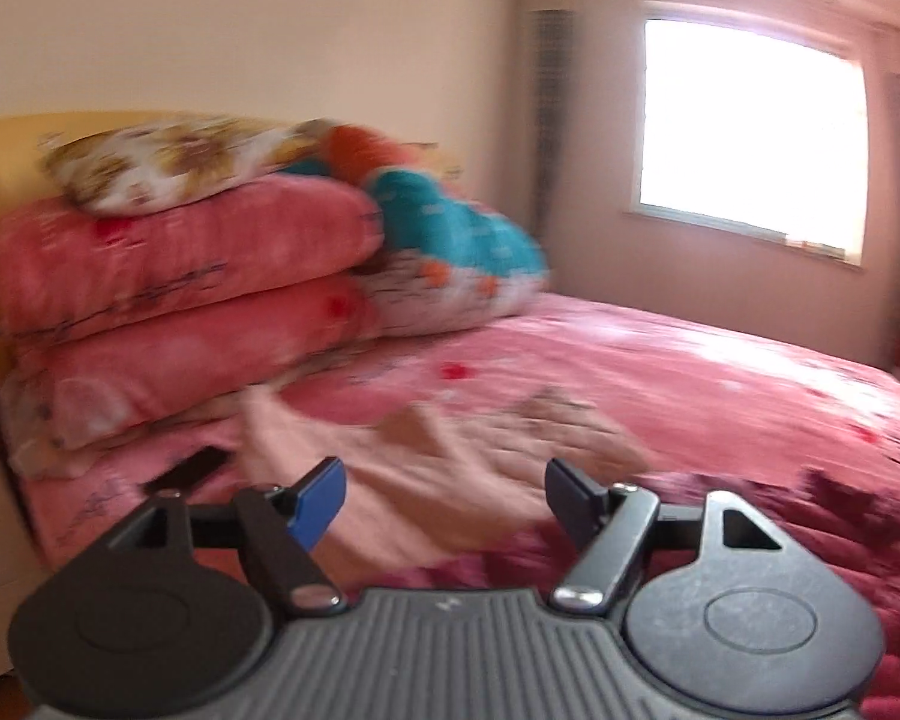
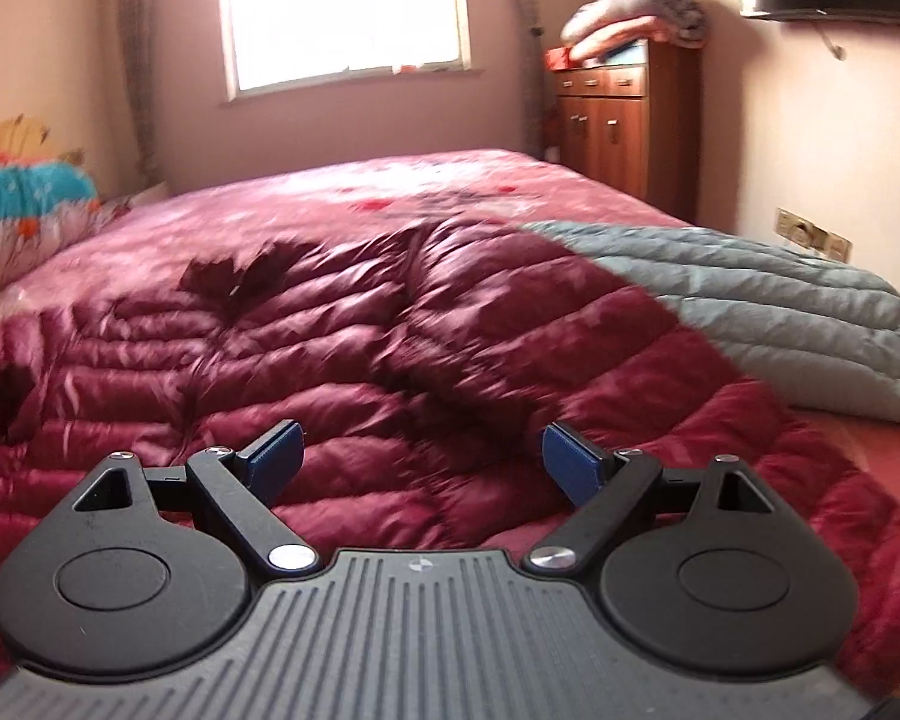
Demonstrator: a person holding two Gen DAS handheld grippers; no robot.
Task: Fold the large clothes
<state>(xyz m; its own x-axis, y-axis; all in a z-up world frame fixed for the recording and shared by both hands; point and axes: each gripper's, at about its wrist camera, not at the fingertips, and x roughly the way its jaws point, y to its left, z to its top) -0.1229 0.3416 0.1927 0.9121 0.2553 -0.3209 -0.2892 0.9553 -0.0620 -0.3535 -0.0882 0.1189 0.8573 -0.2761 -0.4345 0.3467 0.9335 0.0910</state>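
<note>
A dark red quilted down coat [image 2: 342, 372] lies spread over the pink bed; its dark fur trim [image 2: 240, 282] points toward the window. In the left wrist view its edge [image 1: 810, 516] shows at lower right. My left gripper [image 1: 444, 501] is open above a pale pink garment [image 1: 402, 498], with nothing between its blue pads. Over the coat's near part hovers my right gripper [image 2: 420, 462], open, its pads clear of the fabric.
A grey quilted coat [image 2: 780, 318] lies at the bed's right edge. Stacked pink quilts [image 1: 174, 312] and pillows [image 1: 456, 240] fill the headboard side. A small black object [image 1: 186, 471] rests on the sheet. A wooden cabinet [image 2: 618, 120] stands by the far wall.
</note>
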